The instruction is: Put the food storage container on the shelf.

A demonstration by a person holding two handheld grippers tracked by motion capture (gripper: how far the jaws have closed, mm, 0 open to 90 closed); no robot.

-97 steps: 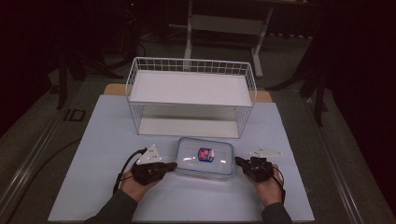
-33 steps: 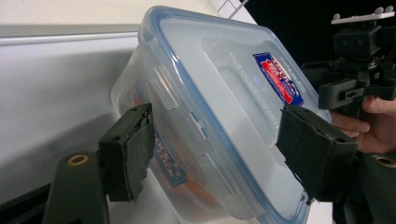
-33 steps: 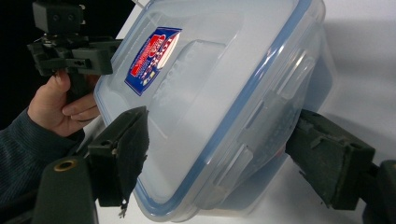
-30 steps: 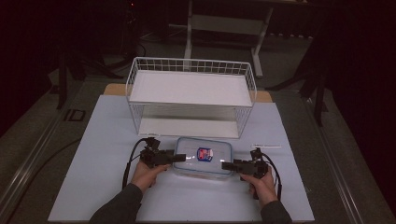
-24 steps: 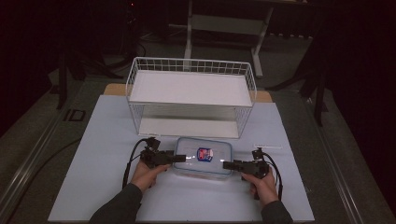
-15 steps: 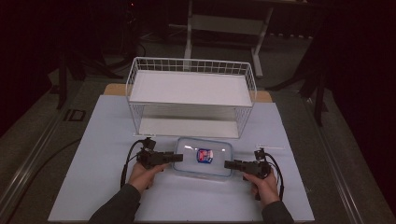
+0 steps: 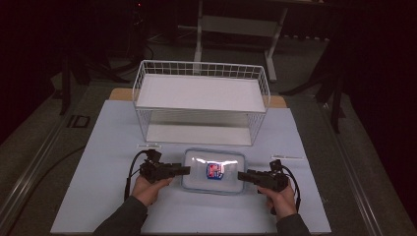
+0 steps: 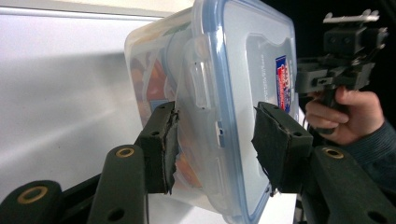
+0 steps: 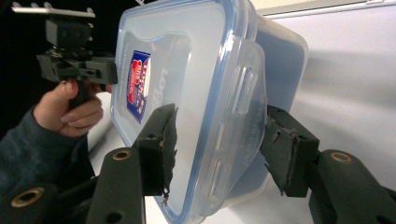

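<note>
A clear plastic food container (image 7: 214, 172) with a blue-rimmed lid and a red and blue label lies low at the front of the table, and whether it rests on the mat I cannot tell. My left gripper (image 7: 186, 170) holds its left short end and my right gripper (image 7: 241, 175) its right short end. In the left gripper view the container (image 8: 243, 70) stands between the pads of the left gripper (image 8: 215, 112), one on the underside, one on the lid. In the right gripper view the right gripper (image 9: 219, 112) clamps the container (image 9: 187, 70) likewise. Both pairs of jaws have just been closing.
A white wire rack (image 7: 201, 93) with two shelves stands behind the container, its lower shelf open toward me. The pale blue mat (image 7: 98, 162) covers the table, with dark floor around it. Each gripper view shows the other hand and its gripper beyond the container.
Both grippers came in from the sides to the container's ends, and their jaws now stand around it. The left hand has shifted a little.
</note>
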